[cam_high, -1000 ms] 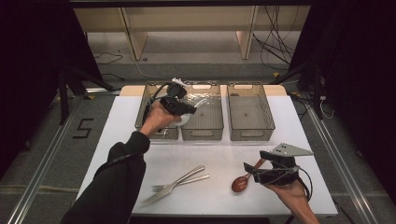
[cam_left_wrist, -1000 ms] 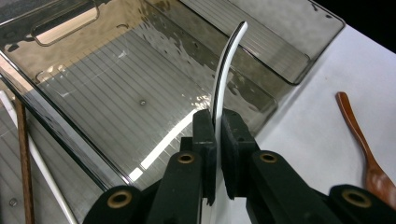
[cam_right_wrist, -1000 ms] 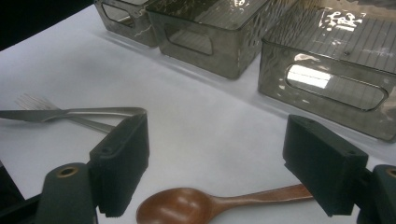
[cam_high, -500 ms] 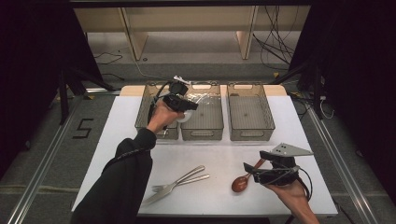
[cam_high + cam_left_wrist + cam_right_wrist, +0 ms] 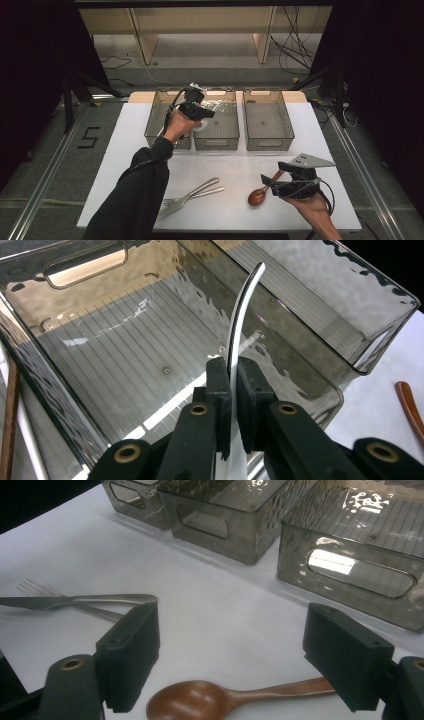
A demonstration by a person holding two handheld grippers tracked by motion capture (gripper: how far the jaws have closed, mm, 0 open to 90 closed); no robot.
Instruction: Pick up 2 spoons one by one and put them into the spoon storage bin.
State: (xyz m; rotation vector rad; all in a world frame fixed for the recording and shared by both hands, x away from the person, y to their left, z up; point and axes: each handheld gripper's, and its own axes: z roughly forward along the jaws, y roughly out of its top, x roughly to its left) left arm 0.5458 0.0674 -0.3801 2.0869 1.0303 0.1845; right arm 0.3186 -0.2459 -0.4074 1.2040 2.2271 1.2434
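- White tabletop (image 5: pixel 125 165) with dark floor all around, and three smoky clear bins lined up along its far edge: that is where you are working.
- Your left gripper (image 5: pixel 196 111) hangs over the middle bin (image 5: pixel 216 143), jaws pinched tight on a thin white utensil (image 5: pixel 240 320); in the left gripper view its curved white handle rises from between the pads above the ribbed bin floor.
- So that white piece is not yet down: it sits in your grip above the bin, and letting go is the step that looks to be in hand.
- Your right gripper (image 5: pixel 278 183) rests low near the front right of the table, jaws spread wide, with the wooden spoon (image 5: pixel 225 698) lying on the table between them and untouched by the pads.
- A fork and knife (image 5: pixel 192 195) lie crossed on the table near the front, well apart from the bins.
- The right bin (image 5: pixel 268 144) looks bare inside; the left bin (image 5: pixel 152 122) holds something brown at its edge, too little showing to name.
- Judged from this, the sorting is early: one item nearly placed, spoon, fork and knife left.
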